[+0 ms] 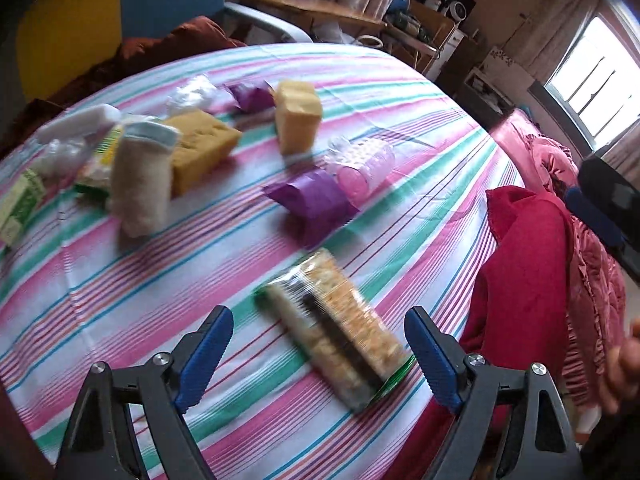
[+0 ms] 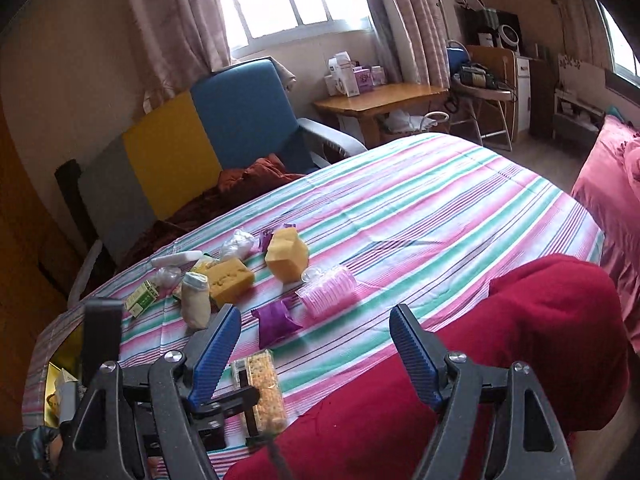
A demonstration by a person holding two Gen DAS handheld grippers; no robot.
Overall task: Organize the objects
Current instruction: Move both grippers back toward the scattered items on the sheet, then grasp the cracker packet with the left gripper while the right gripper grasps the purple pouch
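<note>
Cracker packet (image 1: 338,332): long, flat, clear crinkly film with green ends over pale biscuits; lies on the striped cloth (image 1: 140,300) of the desk, at its near edge, between the fingers of the left hand-held gripper (image 1: 318,354), whose jaws stand open and not pressing on it, likely poised to take it. No earlier view is given.

Beyond the packet: purple pillow pouch (image 1: 310,204), glossy; just past it a pink ribbed plastic cup (image 1: 362,168) on its side. Farther back, two yellow porous sponge blocks (image 1: 202,152), a soft beige roll (image 1: 140,184) and a green carton (image 1: 20,206), loosely clustered, apparently unsorted.

Right hand-held gripper (image 2: 316,350): open, empty, above a red fabric (image 2: 500,360) beside the packet.
</note>
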